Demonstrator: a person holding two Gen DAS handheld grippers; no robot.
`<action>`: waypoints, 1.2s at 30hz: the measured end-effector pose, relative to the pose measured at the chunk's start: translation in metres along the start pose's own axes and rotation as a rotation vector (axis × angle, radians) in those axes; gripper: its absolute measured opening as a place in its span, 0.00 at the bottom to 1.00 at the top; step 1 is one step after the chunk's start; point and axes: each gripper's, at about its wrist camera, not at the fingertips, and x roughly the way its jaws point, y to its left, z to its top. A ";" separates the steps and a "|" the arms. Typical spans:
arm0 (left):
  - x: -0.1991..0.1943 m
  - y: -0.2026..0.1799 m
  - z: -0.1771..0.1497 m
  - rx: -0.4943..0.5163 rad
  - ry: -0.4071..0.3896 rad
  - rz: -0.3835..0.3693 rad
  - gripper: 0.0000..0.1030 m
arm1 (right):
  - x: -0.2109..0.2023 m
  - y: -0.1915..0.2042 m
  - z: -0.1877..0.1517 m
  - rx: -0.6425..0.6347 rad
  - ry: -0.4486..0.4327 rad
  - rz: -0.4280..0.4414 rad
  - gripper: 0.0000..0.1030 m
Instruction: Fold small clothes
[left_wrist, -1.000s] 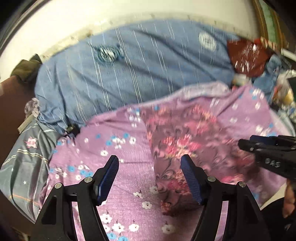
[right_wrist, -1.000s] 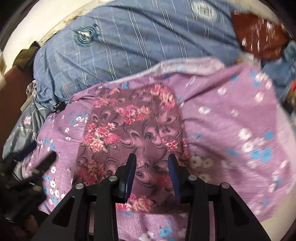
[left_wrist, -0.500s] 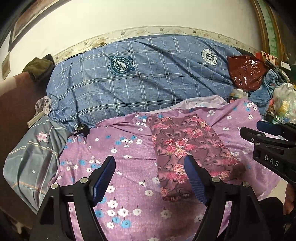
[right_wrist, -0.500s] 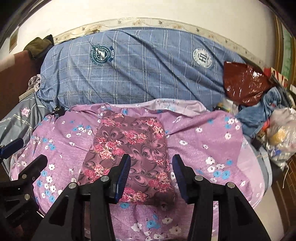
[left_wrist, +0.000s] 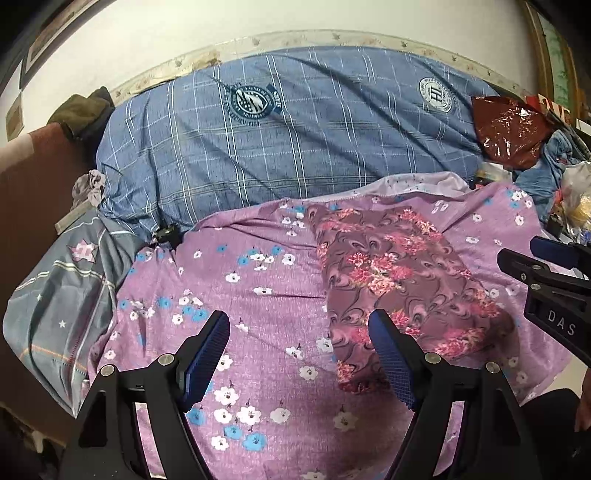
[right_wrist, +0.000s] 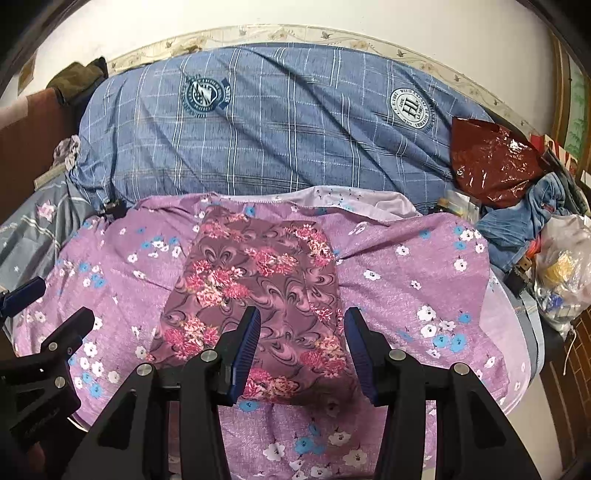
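A folded maroon garment with pink flowers (left_wrist: 399, 273) lies flat as a neat rectangle on the purple flowered sheet (left_wrist: 258, 295); it also shows in the right wrist view (right_wrist: 258, 291). My left gripper (left_wrist: 299, 350) is open and empty, raised above the sheet to the garment's left. My right gripper (right_wrist: 301, 343) is open and empty, raised above the garment's near end. The right gripper shows at the right edge of the left wrist view (left_wrist: 546, 273); the left gripper shows at the left edge of the right wrist view (right_wrist: 48, 332).
A large blue plaid duvet (right_wrist: 277, 122) lies behind the sheet against the wall. A red plastic bag (right_wrist: 495, 162), blue jeans (right_wrist: 532, 218) and a clear bag of items (right_wrist: 565, 273) crowd the right side. A grey striped pillow (left_wrist: 62, 306) lies at left.
Both grippers have pulled back and up from the garment, which now lies folded and free. The right gripper's jaws have opened wider.
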 end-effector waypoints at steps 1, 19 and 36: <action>0.003 0.001 0.001 -0.002 0.002 -0.002 0.75 | 0.000 0.002 0.000 -0.006 -0.006 -0.008 0.47; -0.011 0.075 -0.015 -0.152 -0.054 0.164 0.75 | -0.024 0.088 0.008 -0.188 -0.072 0.136 0.50; -0.036 0.134 -0.038 -0.272 -0.093 0.274 0.75 | -0.046 0.171 0.002 -0.337 -0.108 0.274 0.50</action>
